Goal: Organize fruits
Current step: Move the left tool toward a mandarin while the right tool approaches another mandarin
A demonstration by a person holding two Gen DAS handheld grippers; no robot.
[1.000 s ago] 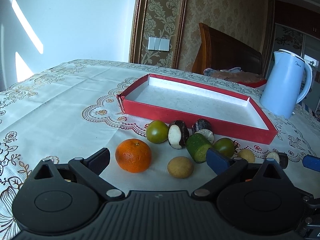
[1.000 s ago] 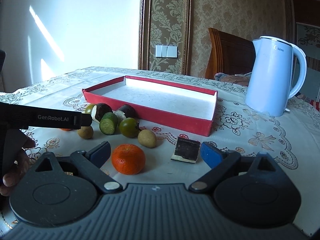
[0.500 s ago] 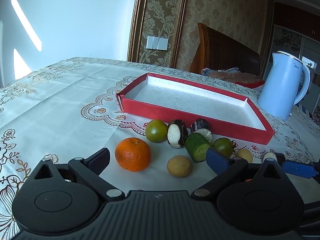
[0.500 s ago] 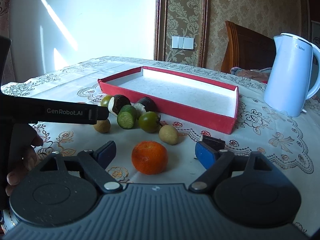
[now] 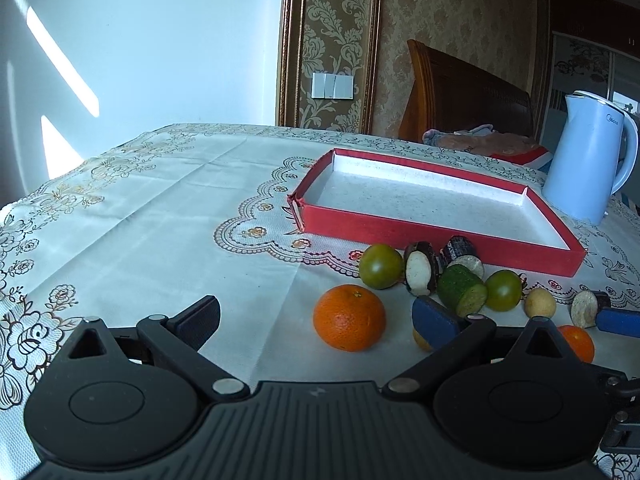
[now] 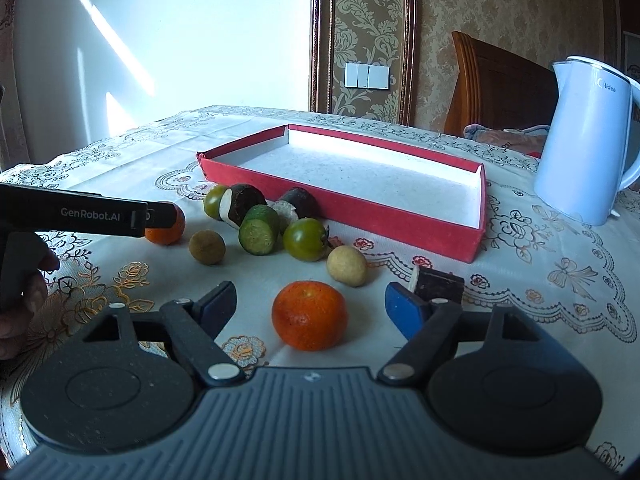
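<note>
Two claws are mine, one in each hand, and neither has hold of anything. My right gripper (image 6: 310,306) has just been narrowing its jaws, yet they stand apart around an orange (image 6: 309,315) at lower centre of its view, with clear gaps on both sides. Just past its blue fingertip (image 6: 404,310) lies a dark cut piece (image 6: 439,287). My left gripper (image 5: 320,318) gapes wide; a second orange (image 5: 349,317) sits on the cloth right of the gap's middle, untouched. Behind it, in the right-centre of the left view, cluster two green tomatoes (image 5: 381,266), a cucumber stub (image 5: 462,290) and dark white-fleshed pieces (image 5: 420,268). Beyond them the red tray (image 5: 432,232) holds nothing, its near wall close to the fruit. A pale blue kettle (image 5: 588,160) stands at upper right on the tablecloth (image 5: 140,220).
</note>
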